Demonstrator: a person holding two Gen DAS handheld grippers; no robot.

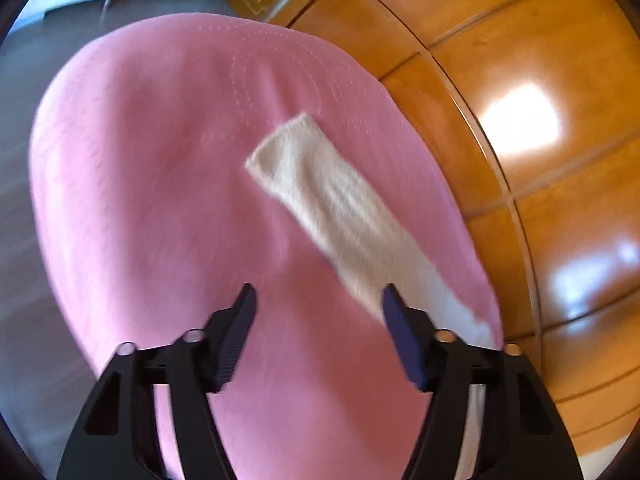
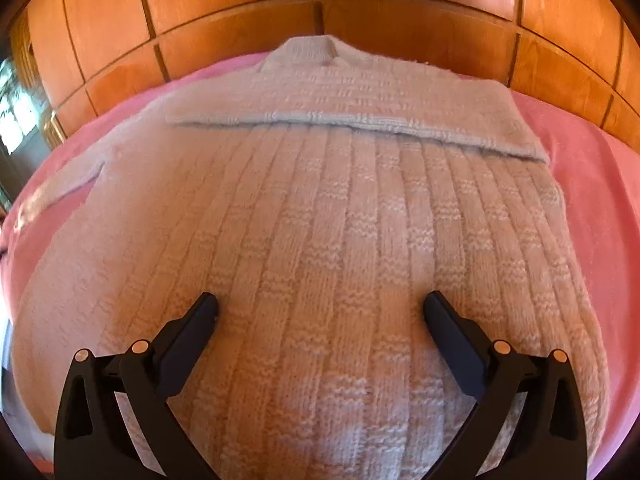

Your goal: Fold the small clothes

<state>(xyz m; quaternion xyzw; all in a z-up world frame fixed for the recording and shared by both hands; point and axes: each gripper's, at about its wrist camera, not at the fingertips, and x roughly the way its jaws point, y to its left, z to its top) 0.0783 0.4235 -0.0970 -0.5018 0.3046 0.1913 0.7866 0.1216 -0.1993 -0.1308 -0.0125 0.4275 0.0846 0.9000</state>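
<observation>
Cream ribbed knitted sweater (image 2: 320,220) spread on pink bedsheet (image 1: 160,160), one sleeve (image 2: 360,116) folded across ahead of right gripper (image 2: 320,308) jaws. Other sleeve (image 1: 320,200) unfolded ahead of left gripper (image 1: 318,300). Both jaws wide, holding nothing.

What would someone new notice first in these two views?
A cream knitted sweater fills the right wrist view, spread on a pink sheet, one sleeve folded across its chest. In the left view, its other sleeve stretches out beside glossy wooden panelling.
</observation>
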